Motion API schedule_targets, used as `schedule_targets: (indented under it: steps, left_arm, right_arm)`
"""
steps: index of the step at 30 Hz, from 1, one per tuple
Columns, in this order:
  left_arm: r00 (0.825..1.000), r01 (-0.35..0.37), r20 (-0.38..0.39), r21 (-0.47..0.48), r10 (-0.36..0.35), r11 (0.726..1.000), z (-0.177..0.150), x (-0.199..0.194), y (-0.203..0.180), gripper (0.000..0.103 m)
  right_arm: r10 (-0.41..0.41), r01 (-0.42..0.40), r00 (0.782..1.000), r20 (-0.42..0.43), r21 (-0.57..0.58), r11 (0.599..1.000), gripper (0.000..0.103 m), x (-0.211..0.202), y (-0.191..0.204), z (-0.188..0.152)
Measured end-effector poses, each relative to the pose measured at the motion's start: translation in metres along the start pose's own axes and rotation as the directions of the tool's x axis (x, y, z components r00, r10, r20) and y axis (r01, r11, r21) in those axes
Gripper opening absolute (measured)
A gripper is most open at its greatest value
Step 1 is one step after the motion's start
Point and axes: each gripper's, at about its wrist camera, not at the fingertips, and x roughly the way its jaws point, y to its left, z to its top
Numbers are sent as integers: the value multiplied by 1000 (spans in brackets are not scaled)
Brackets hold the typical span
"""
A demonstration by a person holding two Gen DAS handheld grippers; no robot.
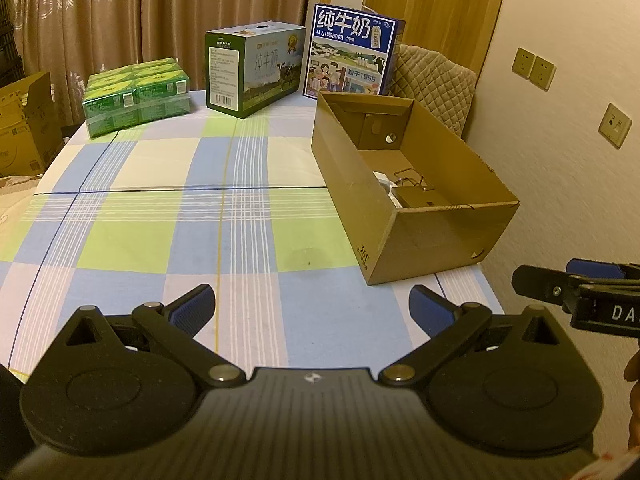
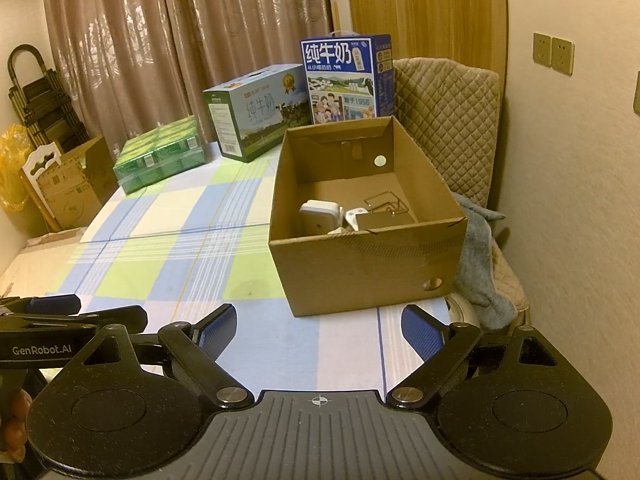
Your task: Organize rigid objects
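Note:
An open brown cardboard box [image 1: 436, 236] [image 2: 360, 268] stands on the right side of the checked tablecloth [image 1: 192, 216] [image 2: 172, 240]. Inside it lie white plastic pieces [image 2: 320, 214] [image 1: 386, 188], a white die-like cube [image 2: 355, 216] and a thin wire frame [image 2: 386, 202]. My left gripper [image 1: 312, 312] hovers open over the near table edge, nothing between its blue pads. My right gripper [image 2: 318, 330] is also open and empty, just in front of the box. Each gripper shows at the side of the other's view: the right gripper [image 1: 576, 288] and the left gripper [image 2: 60, 320].
At the far edge of the table stand a green pack of cartons [image 1: 136, 94] [image 2: 160, 154], a green-white milk case [image 1: 254, 66] [image 2: 256, 110] and a blue milk case [image 1: 352, 52] [image 2: 346, 78]. A quilted chair [image 2: 452, 120] with a grey cloth [image 2: 480, 248] is right of the box. Cardboard boxes [image 1: 24, 124] sit left.

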Motion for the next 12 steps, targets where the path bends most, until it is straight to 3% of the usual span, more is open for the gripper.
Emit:
schedule_targets:
  steps: [12]
  left_arm:
    - [999, 31, 18, -5, -30, 1000, -1, 2, 0, 102]
  right_arm:
    - [-6, 6, 1000, -1, 6, 1000, 87, 2, 0, -3]
